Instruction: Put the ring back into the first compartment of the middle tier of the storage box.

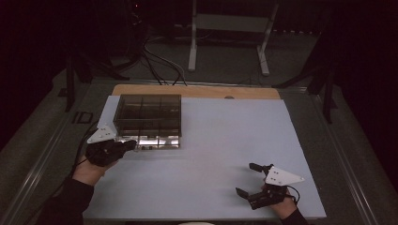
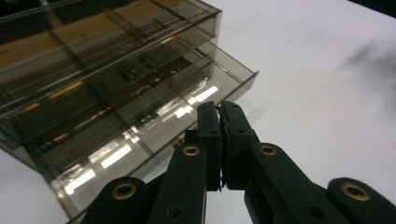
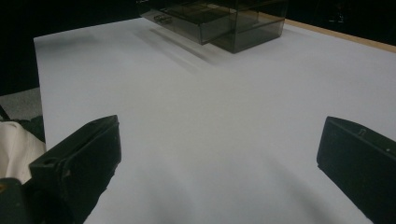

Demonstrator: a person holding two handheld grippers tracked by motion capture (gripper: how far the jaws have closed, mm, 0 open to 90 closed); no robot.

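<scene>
My left claw (image 2: 220,140) was pinched shut, empty, beside the smoky box's pulled-out drawer (image 2: 154,126), my right claw (image 1: 256,180) gaped empty; a careless nudge could have shoved the box across the tabletop (image 1: 225,140).

The box (image 1: 148,115) sat on the sheet (image 1: 220,154) at its far left, its lowest drawer (image 1: 157,140) pulled out toward the person, the left gripper (image 1: 129,145) just at that drawer's near left corner, the right gripper (image 1: 248,179) well apart at the near right.
</scene>
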